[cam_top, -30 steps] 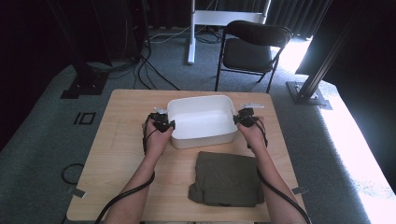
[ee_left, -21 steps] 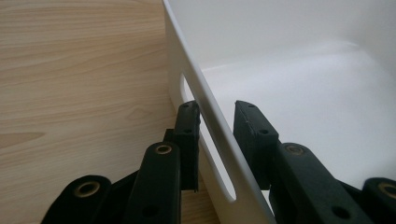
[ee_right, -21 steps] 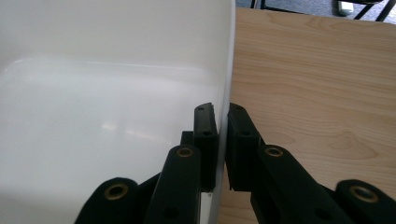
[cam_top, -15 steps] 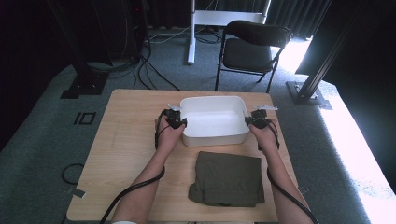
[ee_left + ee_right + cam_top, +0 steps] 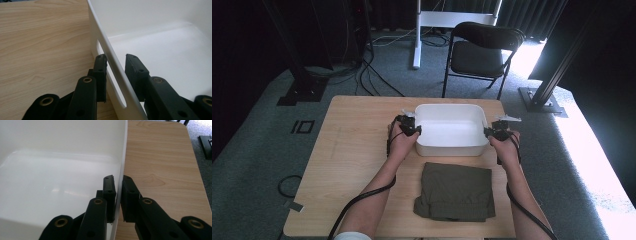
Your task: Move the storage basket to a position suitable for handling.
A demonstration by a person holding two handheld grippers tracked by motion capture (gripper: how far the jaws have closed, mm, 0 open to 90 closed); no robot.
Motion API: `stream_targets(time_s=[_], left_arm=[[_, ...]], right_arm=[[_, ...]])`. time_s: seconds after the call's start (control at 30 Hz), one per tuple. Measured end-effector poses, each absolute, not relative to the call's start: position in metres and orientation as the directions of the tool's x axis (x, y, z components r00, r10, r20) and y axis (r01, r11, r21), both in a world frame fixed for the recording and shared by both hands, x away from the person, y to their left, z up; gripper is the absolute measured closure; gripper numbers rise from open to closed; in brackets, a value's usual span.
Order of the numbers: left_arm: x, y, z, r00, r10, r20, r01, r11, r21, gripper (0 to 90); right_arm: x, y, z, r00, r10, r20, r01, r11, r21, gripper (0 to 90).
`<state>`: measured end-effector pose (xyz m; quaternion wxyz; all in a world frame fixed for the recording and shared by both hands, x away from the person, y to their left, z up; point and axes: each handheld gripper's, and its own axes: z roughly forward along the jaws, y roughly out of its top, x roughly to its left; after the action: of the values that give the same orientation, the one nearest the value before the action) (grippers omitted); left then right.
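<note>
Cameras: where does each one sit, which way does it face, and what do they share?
High view: above the near side, looking forward and down on the table, tub, folded cloth; forearms, left gripper, right gripper show.
Left gripper view: rides that gripper, looking along its jaws clamped on the tub's wall.
Right gripper view: the same on the opposite wall.
Shared: all show tub and tabletop.

The white plastic tub (image 5: 452, 129) sits upright and empty between the 2 claws, its left wall pinched in the left gripper (image 5: 411, 128), its right wall in the right gripper (image 5: 493, 131).
</note>
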<state>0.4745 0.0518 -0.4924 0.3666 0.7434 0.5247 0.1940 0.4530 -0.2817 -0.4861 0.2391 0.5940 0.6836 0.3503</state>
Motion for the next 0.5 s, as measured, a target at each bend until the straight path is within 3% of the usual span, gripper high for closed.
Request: stream_targets(time_s=[0.5], left_arm=[[0.4767, 0.0498, -0.4932, 0.425, 0.901, -0.079, 0.621, -0.227, 0.750, 69.8]], right_arm=[[0.4489, -0.2863, -0.4866, -0.163, 0.983, 0.088, 0.642, 0.038, 0.766, 83.0]])
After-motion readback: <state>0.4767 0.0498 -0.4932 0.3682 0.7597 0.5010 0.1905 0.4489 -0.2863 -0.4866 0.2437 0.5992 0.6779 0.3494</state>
